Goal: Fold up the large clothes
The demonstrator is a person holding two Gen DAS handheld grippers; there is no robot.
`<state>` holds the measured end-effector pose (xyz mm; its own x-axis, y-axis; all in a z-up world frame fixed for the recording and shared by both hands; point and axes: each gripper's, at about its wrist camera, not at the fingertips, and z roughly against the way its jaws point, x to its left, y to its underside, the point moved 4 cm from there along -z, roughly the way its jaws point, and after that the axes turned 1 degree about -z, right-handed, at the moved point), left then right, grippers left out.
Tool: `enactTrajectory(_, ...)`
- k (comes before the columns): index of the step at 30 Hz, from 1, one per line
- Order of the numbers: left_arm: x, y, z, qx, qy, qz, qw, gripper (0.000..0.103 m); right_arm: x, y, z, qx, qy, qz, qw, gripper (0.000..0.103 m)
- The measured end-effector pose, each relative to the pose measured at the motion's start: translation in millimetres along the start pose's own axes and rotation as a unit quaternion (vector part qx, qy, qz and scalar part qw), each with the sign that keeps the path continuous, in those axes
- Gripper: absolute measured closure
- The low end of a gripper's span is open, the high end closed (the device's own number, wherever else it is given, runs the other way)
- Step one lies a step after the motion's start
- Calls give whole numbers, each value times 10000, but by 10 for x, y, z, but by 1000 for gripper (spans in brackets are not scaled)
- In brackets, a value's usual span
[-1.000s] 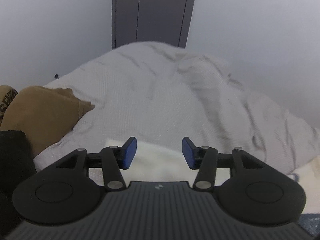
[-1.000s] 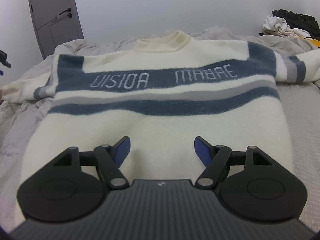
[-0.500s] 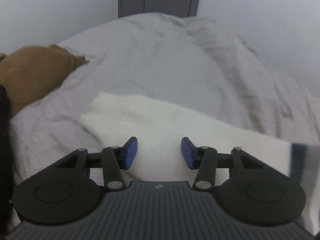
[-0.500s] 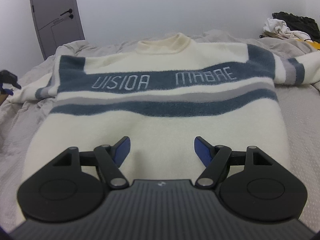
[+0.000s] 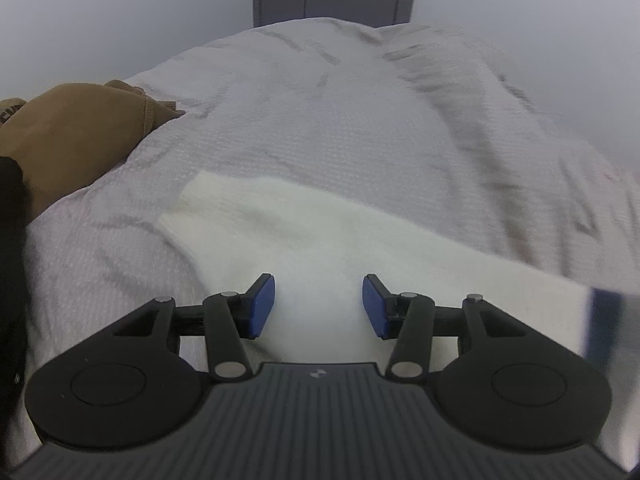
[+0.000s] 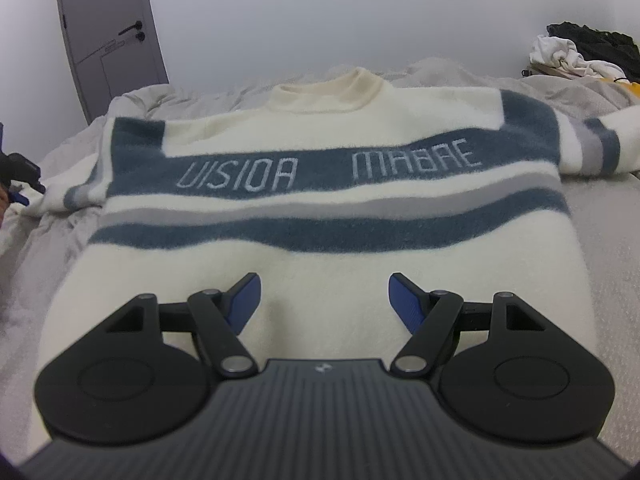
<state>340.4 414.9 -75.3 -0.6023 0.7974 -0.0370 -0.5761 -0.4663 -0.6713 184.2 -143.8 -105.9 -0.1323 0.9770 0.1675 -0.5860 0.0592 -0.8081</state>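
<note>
Both grippers are standing released — the left gripper [image 5: 319, 306] over the sleeve [image 5: 304, 236], the right gripper [image 6: 325, 302] facing the whole sweater [image 6: 320, 208].

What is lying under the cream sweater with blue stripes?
The sweater lies flat on a wrinkled grey bedcover, which shows around it on all sides. Whatever is directly beneath the sweater's body is covered and cannot be seen.

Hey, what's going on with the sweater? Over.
Both tools open, left tool over a sleeve, right tool over the sweater. Sweater flat, unfolded. Nothing blocking.
</note>
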Motion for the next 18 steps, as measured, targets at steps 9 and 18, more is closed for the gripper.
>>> enactTrajectory(9, -390, 424, 950, -151, 477, -373, 9981, 48, -113, -20, 283, -271, -67, -10, 9996, 31)
enactTrajectory(18, -784, 987, 1933, -345, 1098, -591, 9916, 48, -195, -45, 696, -646, -156, 90, 9977, 31)
